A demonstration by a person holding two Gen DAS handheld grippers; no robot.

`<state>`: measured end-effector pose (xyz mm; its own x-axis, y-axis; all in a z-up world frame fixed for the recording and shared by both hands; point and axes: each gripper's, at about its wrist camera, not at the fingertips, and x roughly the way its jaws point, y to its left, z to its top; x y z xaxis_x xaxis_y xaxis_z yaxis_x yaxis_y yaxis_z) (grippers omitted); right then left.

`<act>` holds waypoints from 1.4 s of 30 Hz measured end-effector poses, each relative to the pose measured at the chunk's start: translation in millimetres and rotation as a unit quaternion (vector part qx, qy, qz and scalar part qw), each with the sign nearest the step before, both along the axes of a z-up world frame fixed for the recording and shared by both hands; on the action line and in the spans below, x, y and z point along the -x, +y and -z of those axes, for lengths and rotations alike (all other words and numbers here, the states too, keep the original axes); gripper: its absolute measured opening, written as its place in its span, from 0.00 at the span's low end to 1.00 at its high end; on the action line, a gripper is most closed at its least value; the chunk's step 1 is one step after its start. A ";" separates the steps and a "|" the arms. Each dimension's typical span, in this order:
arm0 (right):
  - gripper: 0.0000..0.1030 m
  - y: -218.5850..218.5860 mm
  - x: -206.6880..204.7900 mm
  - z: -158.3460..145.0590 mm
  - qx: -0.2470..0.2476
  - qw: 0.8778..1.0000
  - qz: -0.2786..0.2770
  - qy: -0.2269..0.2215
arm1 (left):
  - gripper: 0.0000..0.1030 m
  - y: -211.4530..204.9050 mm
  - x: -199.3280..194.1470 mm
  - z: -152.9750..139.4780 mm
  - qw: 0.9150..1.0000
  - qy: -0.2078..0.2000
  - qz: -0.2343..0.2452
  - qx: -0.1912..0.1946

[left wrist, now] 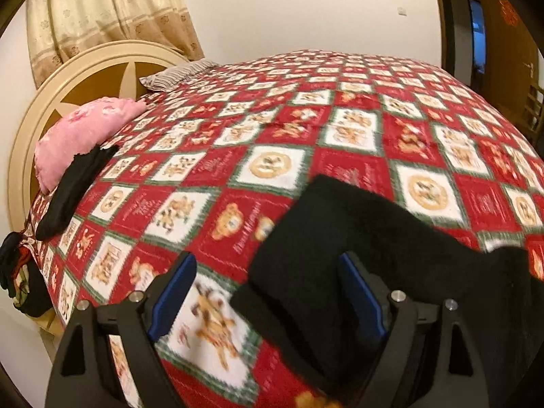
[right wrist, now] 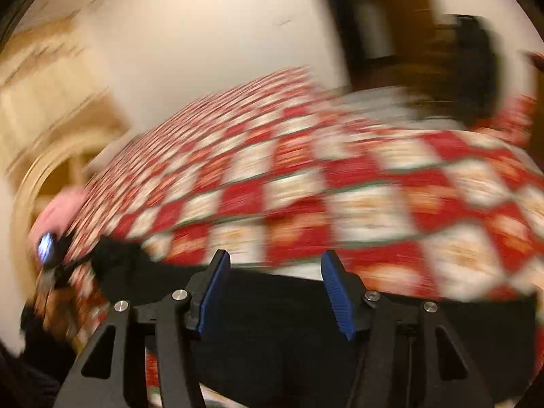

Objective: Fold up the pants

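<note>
Claws first: the left gripper (left wrist: 263, 292) has its blue pads (left wrist: 173, 297) wide apart, holding nothing. The black pants (left wrist: 357, 258) lie on the quilt (left wrist: 272, 119) from 6 toward 3 o'clock in its view, their edge reaching between the fingers and covering the base of the right one; whether cloth touches that pad cannot be told.

The right gripper (right wrist: 273, 290) also stands spread, its pads (right wrist: 336, 292) clear of each other and empty. The pants (right wrist: 272, 323) spread dark beneath it, at 6 o'clock; this view is badly smeared.

The quilt is red and white checks with bears. At 9 o'clock in the left view sit a pink pillow (left wrist: 81, 132) and a black garment (left wrist: 73, 190), against a round headboard (left wrist: 44, 108). A curtain (left wrist: 102, 10) hangs at 11, a doorway (left wrist: 476, 34) at 2.
</note>
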<state>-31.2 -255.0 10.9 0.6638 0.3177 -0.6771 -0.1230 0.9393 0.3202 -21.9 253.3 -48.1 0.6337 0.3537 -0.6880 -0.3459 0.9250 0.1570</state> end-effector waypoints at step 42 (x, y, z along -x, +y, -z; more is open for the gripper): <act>0.56 200.1 -58.4 73.5 0.021 0.980 -0.196 0.035 | 0.31 63.0 -8.6 29.8 0.965 0.051 0.121 0.226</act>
<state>27.2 -54.8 -62.7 0.4481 0.5098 -0.7343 -0.4558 0.8369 0.3029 -13.3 316.3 -77.9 0.5803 -0.1467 -0.8011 -0.1159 0.9588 -0.2595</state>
